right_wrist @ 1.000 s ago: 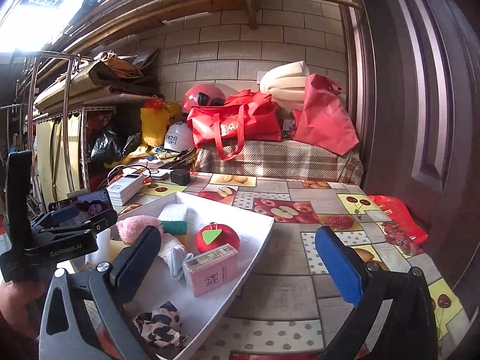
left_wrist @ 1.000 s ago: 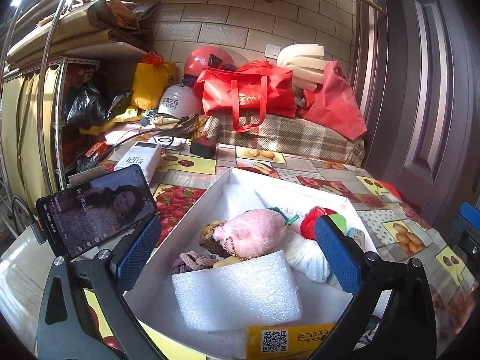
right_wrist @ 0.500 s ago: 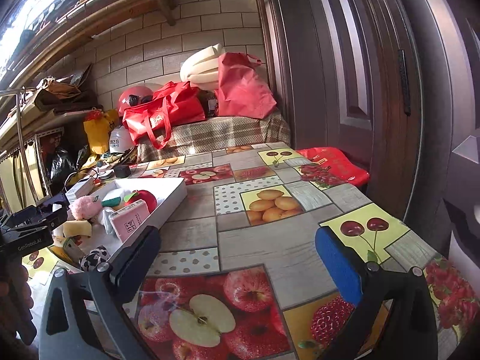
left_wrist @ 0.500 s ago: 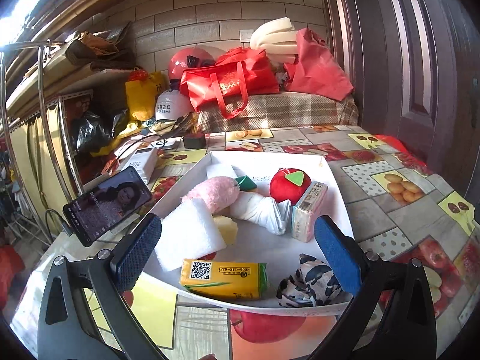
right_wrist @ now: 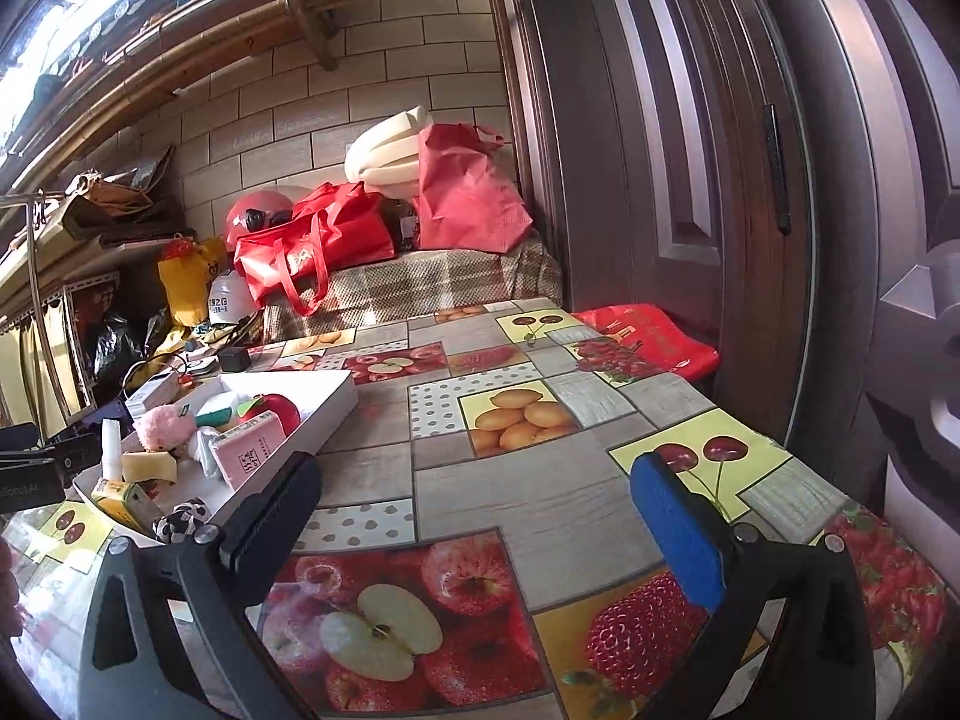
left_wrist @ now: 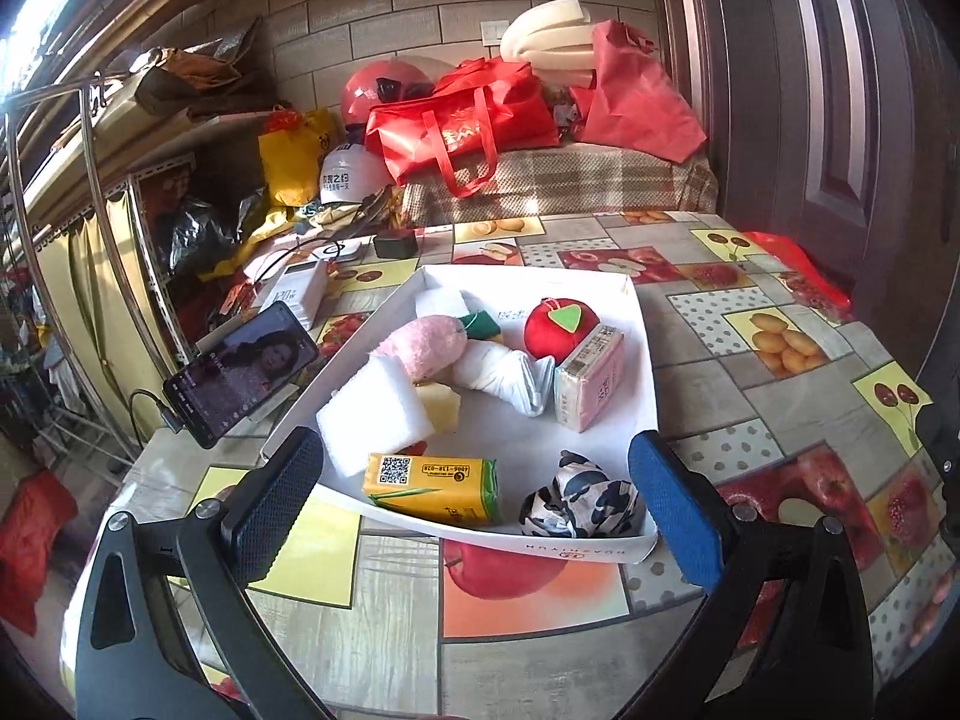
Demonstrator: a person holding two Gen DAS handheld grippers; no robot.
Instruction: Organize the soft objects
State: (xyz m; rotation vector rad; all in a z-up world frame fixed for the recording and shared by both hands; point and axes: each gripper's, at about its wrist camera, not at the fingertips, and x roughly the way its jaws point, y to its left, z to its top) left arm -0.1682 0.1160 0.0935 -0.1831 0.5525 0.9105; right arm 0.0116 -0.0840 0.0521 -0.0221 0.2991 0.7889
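We could not see all of the yellow sponge (left_wrist: 443, 408): the foam block (left_wrist: 372, 414) covered most of it. The tray (right_wrist: 336, 402) was cut off behind the left hand-held gripper (right_wrist: 36, 474) in the right wrist view. Print on the pink pack (left_wrist: 591, 378) was too small to read.

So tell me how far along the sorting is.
Done: nothing visibly sorted. The plush apple, pink plush, sock, foam, tissue packs and cow-print cloth all lie jumbled in the white box. In hand: nothing; the left claw hangs open at the box's near edge, the right claw open over bare tablecloth. Left: everything.
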